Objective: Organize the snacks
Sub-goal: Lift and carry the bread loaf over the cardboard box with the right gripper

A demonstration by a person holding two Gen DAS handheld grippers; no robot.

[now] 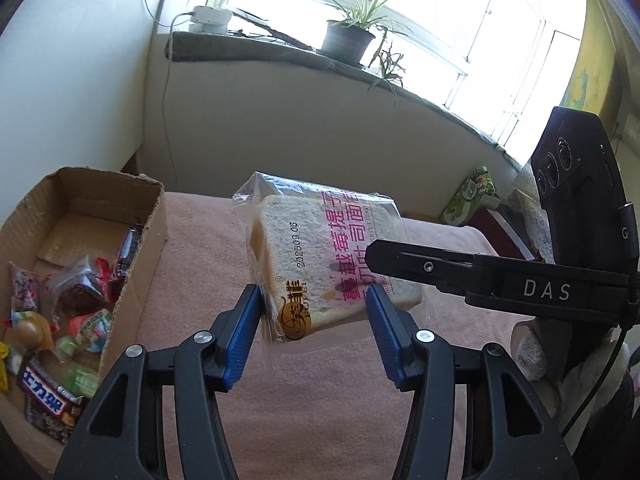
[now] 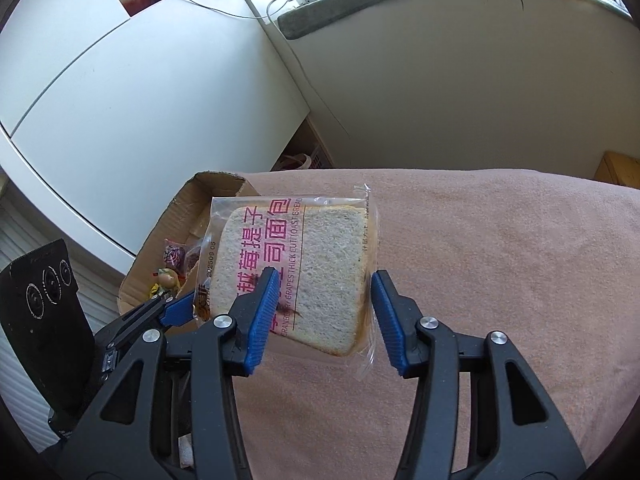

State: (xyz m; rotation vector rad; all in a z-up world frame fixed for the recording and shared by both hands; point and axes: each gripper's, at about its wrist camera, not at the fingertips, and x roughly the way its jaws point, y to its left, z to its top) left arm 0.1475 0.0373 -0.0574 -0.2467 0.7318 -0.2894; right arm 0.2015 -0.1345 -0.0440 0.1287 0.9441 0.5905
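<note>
Beyond the bread packet (image 2: 296, 276), only left view shows potted plant (image 1: 347, 36).

Domestic room. Evidence: potted plant (image 1: 347, 38) on a window ledge (image 1: 248, 46), worktop draped in pink towelling cloth (image 1: 320, 408), tissue pack (image 1: 470, 200), cardboard box (image 1: 136, 256) holding snacks.

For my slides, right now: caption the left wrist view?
Both grippers, left and right, flank a wrapped toast slice beside the snack box.
</note>
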